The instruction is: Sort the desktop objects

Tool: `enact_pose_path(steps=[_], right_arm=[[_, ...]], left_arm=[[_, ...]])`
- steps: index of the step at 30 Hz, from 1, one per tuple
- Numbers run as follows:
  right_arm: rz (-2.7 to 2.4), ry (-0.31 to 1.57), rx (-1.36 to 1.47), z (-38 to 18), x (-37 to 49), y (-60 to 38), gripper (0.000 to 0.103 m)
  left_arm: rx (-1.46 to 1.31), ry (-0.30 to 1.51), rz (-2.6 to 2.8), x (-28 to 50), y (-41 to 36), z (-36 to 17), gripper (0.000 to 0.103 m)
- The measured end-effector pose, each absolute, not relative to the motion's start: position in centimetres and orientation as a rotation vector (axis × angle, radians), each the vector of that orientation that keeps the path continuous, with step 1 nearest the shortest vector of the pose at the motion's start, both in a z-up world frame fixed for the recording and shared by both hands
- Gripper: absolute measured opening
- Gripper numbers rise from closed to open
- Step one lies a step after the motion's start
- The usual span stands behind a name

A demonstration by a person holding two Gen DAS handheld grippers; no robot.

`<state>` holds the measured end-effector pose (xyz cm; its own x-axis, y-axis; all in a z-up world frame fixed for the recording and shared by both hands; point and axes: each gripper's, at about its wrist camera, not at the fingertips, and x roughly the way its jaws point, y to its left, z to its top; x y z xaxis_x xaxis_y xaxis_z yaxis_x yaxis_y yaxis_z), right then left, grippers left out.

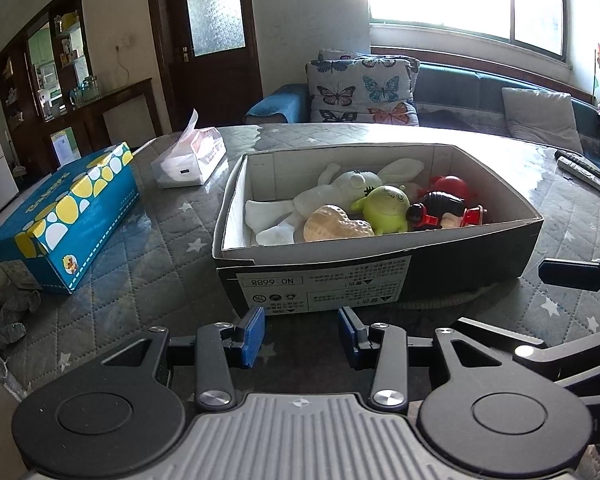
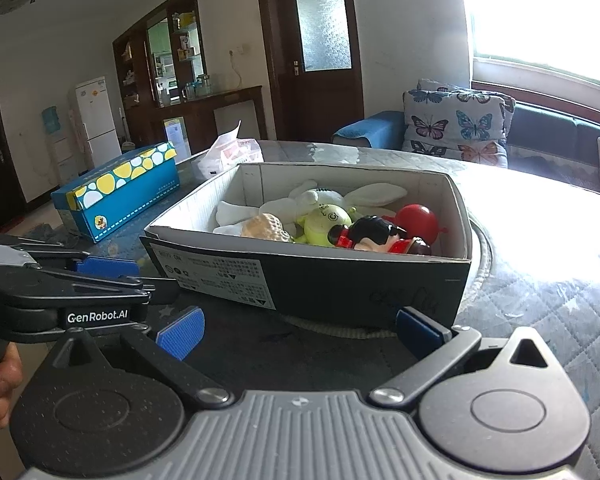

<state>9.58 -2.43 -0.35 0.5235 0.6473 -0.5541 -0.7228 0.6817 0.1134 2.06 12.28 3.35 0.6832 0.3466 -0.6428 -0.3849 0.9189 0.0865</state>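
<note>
A black cardboard box (image 1: 380,276) (image 2: 320,276) with a white inside stands on the quilted table. In it lie a white plush rabbit (image 1: 352,184) (image 2: 320,196), a green toy (image 1: 384,210) (image 2: 326,222), a tan peanut-shaped toy (image 1: 336,226) (image 2: 266,226), a black-haired doll in red (image 1: 440,208) (image 2: 376,234) and a red round toy (image 1: 452,184) (image 2: 418,216). My left gripper (image 1: 302,334) is open and empty just before the box's near wall. My right gripper (image 2: 300,332) is wide open and empty before the box's near corner.
A blue tissue box with yellow and white dots (image 1: 64,216) (image 2: 120,188) lies left of the box. A white tissue pack (image 1: 190,158) (image 2: 232,152) sits behind it. Remote controls (image 1: 584,170) lie at the far right. A grey cloth (image 1: 8,312) lies at the left table edge.
</note>
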Motion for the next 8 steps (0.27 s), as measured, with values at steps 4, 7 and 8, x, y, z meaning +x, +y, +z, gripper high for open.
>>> enact_pose_path(steps=[4, 7, 8], right_arm=[[0.819, 0.604, -0.140, -0.41, 9.50, -2.48, 0.103], [0.815, 0.602, -0.141, -0.41, 9.42, -2.45, 0.103], [0.815, 0.603, -0.140, -0.41, 9.41, -2.46, 0.103]], left_arm=[[-0.052, 0.708, 0.415, 2.02, 12.16, 3.20, 0.043], [-0.048, 0.708, 0.419, 1.98, 12.08, 3.09, 0.043], [-0.047, 0.707, 0.420, 1.97, 12.05, 3.05, 0.043]])
